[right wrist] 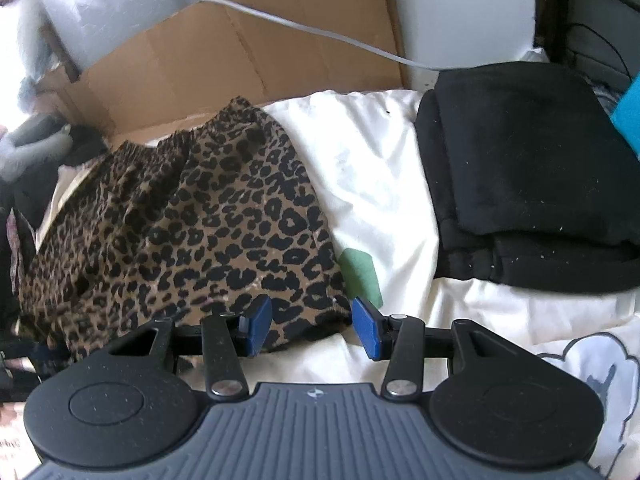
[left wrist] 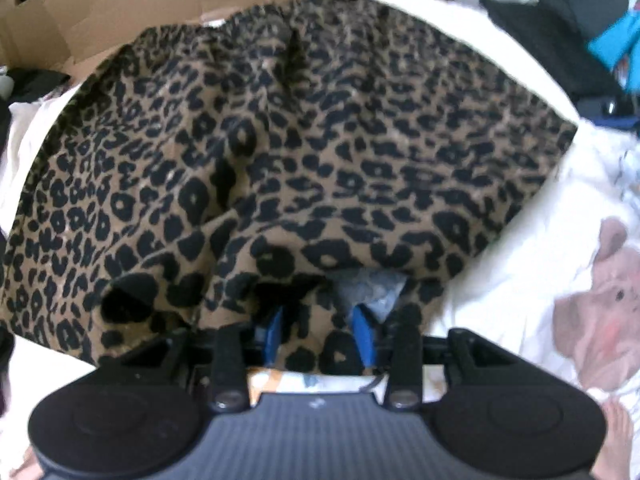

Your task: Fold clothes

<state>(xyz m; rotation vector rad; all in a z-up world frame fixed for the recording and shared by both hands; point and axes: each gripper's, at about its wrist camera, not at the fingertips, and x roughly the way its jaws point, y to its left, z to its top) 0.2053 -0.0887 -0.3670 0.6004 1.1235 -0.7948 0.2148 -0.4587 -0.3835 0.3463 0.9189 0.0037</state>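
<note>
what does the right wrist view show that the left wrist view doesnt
Only the right wrist view: the right tongs, open at the hem corner, a green patch and a grey cable. Only the left wrist view: the left tongs with hem fabric between the blue pads, and a pink print. Both: the leopard garment, white bedding, cardboard, folded black clothing.

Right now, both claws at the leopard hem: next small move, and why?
Probably shut both claws on the hem. The left claw and right claw each stand open with the near edge of the leopard skirt between their pads, nothing gripped yet. The skirt lies spread on the white sheet, unfolded.
</note>
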